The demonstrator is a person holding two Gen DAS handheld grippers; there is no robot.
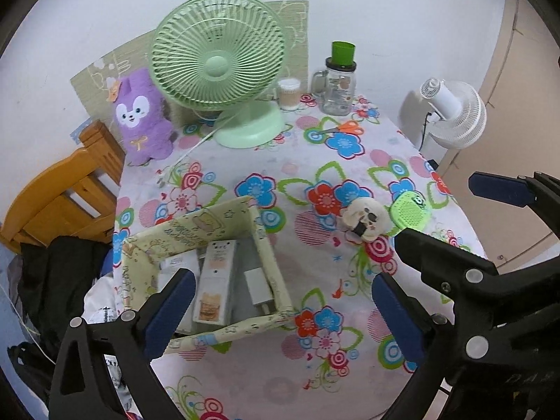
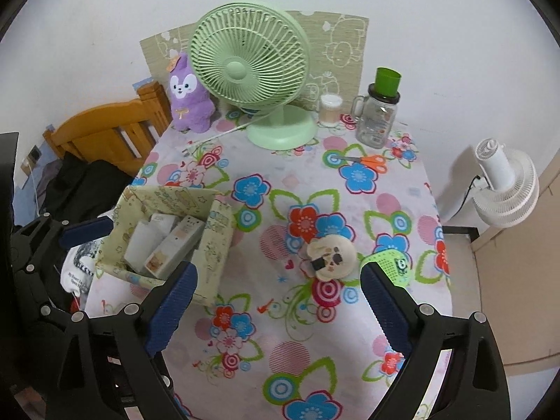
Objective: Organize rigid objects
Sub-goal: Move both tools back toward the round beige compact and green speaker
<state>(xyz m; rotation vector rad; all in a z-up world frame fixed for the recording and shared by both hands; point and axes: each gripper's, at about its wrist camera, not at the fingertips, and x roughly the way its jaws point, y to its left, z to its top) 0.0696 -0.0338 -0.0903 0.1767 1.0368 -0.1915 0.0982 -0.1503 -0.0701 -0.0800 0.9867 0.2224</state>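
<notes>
A pale yellow patterned box stands on the flowered table at the left. Inside lie a tall white carton, a white charger and another white box. A cream round character item and a green round item lie on the table to the right. My left gripper is open and empty, over the box's near corner. My right gripper is open and empty, hovering in front of the cream item; it also shows in the left wrist view.
At the back stand a green desk fan, a purple plush, a cotton-swab cup, a glass jar with a green cup and orange scissors. A wooden chair is left, a white fan right.
</notes>
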